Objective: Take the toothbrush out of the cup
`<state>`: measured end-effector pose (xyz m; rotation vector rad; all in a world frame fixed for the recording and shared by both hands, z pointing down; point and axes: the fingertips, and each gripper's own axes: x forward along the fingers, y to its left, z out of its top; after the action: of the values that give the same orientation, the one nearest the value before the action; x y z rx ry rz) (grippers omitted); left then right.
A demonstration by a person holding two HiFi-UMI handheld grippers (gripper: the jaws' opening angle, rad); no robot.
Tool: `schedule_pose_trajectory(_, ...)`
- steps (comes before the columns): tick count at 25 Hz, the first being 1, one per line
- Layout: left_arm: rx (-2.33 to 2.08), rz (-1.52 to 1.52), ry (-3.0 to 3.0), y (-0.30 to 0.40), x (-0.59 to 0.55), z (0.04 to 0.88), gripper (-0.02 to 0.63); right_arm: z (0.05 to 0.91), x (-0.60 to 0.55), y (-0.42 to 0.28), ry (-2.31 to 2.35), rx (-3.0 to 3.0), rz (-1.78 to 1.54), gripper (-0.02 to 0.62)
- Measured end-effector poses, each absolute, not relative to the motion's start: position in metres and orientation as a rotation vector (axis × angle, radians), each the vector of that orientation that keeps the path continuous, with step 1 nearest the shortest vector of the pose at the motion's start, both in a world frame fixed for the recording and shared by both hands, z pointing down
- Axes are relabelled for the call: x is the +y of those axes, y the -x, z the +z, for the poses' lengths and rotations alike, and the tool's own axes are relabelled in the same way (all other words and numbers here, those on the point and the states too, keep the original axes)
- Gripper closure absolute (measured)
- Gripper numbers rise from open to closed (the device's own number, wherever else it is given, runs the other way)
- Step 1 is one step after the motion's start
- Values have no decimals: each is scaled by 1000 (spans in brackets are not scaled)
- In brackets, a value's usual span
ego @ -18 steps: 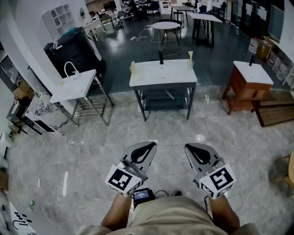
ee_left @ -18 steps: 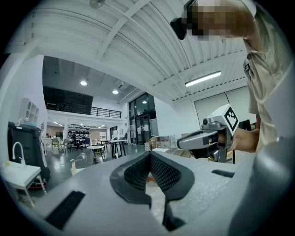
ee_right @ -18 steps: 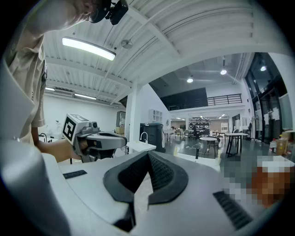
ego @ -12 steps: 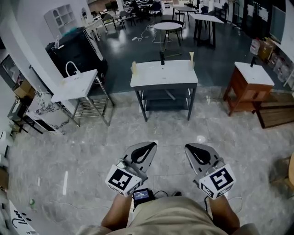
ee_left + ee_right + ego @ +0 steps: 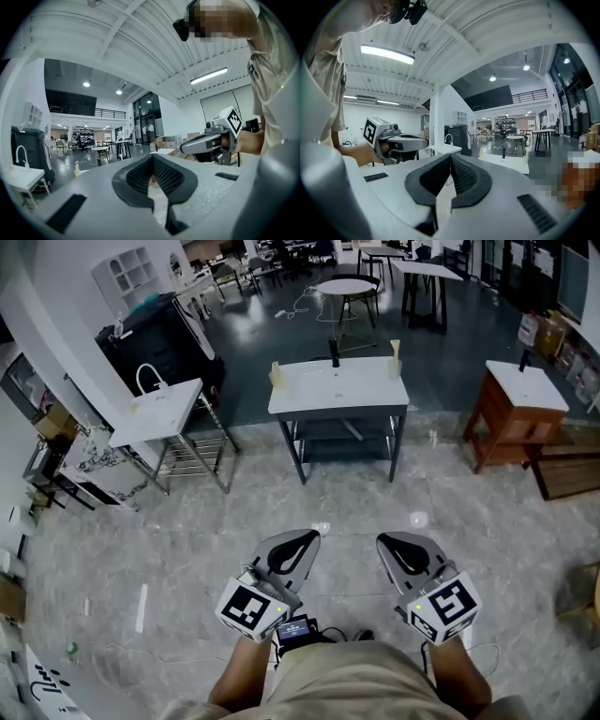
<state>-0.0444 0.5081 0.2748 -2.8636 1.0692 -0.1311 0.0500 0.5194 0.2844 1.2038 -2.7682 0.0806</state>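
Observation:
Both grippers are held level side by side over the floor, close to the person's body. My left gripper (image 5: pixel 306 537) is shut with nothing between its jaws, and its pads meet in the left gripper view (image 5: pixel 151 160). My right gripper (image 5: pixel 386 541) is shut and empty too (image 5: pixel 450 160). Far ahead stands a white-topped table (image 5: pixel 337 395) with a black tap (image 5: pixel 334 352). On it stand two small beige cup-like things, one at the left corner (image 5: pixel 275 374) and one at the right corner (image 5: pixel 395 353). No toothbrush can be made out at this distance.
A white sink stand with a wire rack (image 5: pixel 159 413) is at the left, and a wooden cabinet with a white top (image 5: pixel 516 404) at the right. A black machine (image 5: pixel 150 343) stands behind. Grey tiled floor (image 5: pixel 234 512) lies between me and the tables.
The head view has drifted slightly, so the tables sit a little higher and further right. Both grippers keep the same place and stay shut.

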Motion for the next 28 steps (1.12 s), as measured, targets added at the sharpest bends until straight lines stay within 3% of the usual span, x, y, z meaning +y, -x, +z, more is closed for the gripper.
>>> schedule_pose_trajectory(12,1184,-156,2864,123,424,305,598,316,422,1,-1203,-2740,146,591)
schedule_pose_trajectory(28,1098,-83,2913,344,189,299,598,307,180,193,-1394,-2631,160,591)
